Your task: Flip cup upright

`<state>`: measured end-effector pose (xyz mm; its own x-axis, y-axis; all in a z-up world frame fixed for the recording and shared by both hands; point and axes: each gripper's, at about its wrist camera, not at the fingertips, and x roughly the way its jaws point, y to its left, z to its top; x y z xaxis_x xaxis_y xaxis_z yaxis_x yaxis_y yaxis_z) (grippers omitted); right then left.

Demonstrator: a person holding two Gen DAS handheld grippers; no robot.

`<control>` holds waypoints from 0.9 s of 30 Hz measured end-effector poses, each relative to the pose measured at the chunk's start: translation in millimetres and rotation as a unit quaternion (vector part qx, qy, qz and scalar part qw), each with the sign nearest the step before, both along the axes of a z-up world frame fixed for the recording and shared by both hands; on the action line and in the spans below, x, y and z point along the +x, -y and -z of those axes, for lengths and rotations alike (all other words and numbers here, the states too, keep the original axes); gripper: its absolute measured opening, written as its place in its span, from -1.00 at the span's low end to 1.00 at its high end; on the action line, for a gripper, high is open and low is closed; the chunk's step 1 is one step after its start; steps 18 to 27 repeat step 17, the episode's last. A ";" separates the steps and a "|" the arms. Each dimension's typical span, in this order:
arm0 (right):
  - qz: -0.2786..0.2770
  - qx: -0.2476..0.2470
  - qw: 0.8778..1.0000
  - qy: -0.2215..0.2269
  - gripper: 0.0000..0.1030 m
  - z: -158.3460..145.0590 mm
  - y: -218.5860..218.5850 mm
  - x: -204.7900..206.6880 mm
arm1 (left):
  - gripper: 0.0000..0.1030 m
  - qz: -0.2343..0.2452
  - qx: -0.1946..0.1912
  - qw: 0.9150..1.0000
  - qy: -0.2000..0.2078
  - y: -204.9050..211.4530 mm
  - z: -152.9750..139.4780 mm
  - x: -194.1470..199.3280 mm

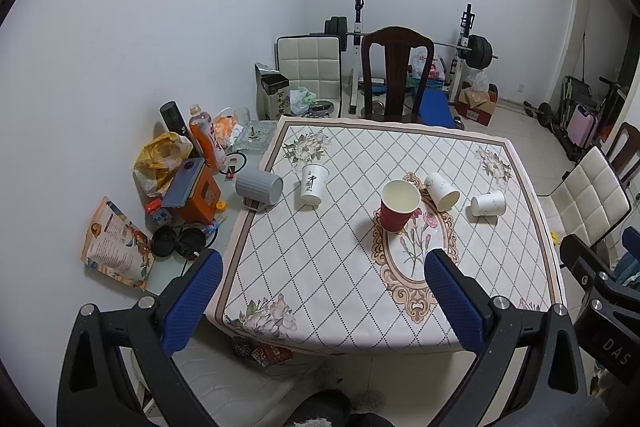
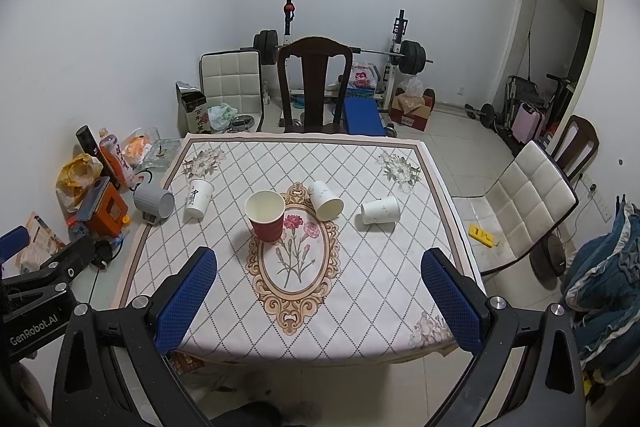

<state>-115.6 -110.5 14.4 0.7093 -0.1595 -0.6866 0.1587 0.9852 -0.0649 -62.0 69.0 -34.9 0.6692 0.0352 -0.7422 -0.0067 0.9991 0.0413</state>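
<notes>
Left wrist view shows your left gripper [image 1: 324, 301] held back from the near table [image 1: 532, 211] edge, jaws spread wide and holding nothing. Your right gripper [image 2: 318, 301] hangs the same way, fingers apart and bare. A red cup [image 1: 399, 207] stands upright at the top of the cloth's oval motif. Three white paper cups lie on their sides: one [image 1: 313, 183] beside a tipped grey mug [image 1: 259, 187], two [image 1: 441, 191] [image 1: 488, 203] right of the red one.
</notes>
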 end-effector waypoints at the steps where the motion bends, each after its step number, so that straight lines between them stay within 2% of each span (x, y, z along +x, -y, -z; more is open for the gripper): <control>1: 0.000 0.000 1.000 -0.001 1.00 0.1 -0.4 0.3 | 1.00 -0.001 0.000 1.000 0.000 0.4 -0.5 -1.5; 27: -0.002 -0.001 1.000 0.000 1.00 -1.2 -3.1 -2.2 | 1.00 -0.004 -0.006 1.000 0.001 -5.6 -5.8 -6.3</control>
